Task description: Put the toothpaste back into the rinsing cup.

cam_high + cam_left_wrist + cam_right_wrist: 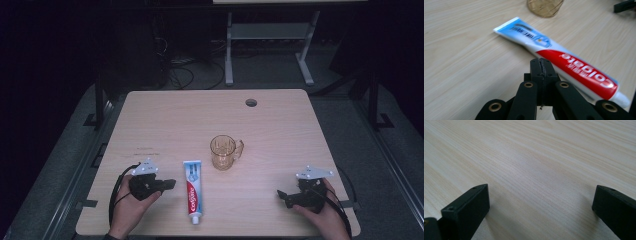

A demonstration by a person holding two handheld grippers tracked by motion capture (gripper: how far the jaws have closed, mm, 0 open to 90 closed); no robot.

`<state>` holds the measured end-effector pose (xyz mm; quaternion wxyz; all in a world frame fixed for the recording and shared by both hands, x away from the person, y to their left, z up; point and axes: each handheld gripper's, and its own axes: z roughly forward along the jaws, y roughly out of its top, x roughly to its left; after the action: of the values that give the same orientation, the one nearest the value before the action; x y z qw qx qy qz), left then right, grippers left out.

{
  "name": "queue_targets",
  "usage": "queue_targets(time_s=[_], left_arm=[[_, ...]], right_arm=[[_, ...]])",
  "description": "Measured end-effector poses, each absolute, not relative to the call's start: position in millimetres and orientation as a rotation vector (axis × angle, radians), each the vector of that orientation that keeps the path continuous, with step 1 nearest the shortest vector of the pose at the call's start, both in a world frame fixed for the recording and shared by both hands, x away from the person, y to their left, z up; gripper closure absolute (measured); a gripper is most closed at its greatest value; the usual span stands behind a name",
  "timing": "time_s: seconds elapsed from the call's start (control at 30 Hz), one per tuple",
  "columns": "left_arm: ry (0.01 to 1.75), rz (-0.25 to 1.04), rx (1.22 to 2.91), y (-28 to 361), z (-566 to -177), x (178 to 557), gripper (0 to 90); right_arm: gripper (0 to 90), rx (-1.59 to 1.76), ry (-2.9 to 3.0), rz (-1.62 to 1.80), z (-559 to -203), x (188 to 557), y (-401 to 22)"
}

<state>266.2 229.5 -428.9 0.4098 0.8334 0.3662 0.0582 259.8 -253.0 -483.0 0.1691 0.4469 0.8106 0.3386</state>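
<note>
Left tongs [541,62] shut, empty; right tongs [541,205] wide.

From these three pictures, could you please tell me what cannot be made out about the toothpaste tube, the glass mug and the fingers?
- Toothpaste tube: small print blurred in the left gripper view, too small in the high view.
- Glass mug: cut off by the top edge in the left gripper view; contents unclear in the high view.
- Right gripper: its fingers are cut by the bottom edge.

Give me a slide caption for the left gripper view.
Left gripper, jaws shut with nothing between them, poised beside a Colgate toothpaste tube lying on the wooden table.
</note>
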Motion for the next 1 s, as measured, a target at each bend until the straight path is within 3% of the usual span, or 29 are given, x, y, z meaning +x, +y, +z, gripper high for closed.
queue_targets(time_s=[1.0], left_arm=[[0.759,0.033,2.152,166.1,-431.5,267.2,90.0]], right_arm=[[0.5,1.271,2.304,0.963,-483.0,259.8,-252.9]])
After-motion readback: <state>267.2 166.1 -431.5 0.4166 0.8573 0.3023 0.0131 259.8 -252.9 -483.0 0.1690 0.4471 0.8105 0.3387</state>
